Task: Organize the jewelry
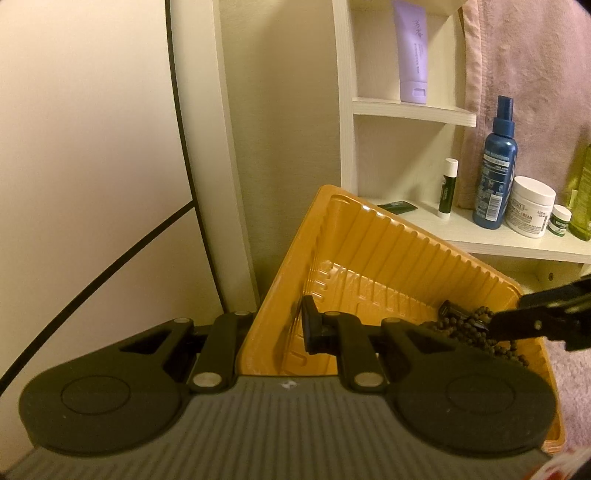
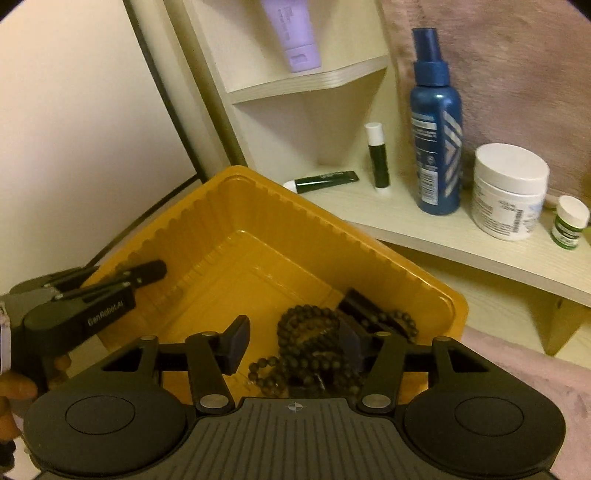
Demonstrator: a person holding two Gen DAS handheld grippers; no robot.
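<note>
A yellow ribbed plastic tray (image 1: 369, 236) (image 2: 258, 206) sits tilted in front of a shelf. My left gripper (image 1: 291, 326) (image 2: 147, 273) is shut on the tray's left wall, with one finger inside and the other hidden outside it. A string of dark brown beads (image 2: 295, 321) (image 1: 452, 326) lies heaped in the tray's near right corner. My right gripper (image 2: 293, 341) (image 1: 465, 317) stands open low in the tray, its fingers on either side of the beads. Its pads do not press on them.
The cream shelf (image 2: 424, 229) behind the tray holds a blue spray bottle (image 2: 436, 147), a white cream jar (image 2: 509, 192), a small green jar (image 2: 570, 221), a lip balm stick (image 2: 378, 158) and a lying green tube (image 2: 325, 181). A purple tube (image 2: 295, 33) stands higher up. Pink fabric (image 2: 517, 74) hangs at the right.
</note>
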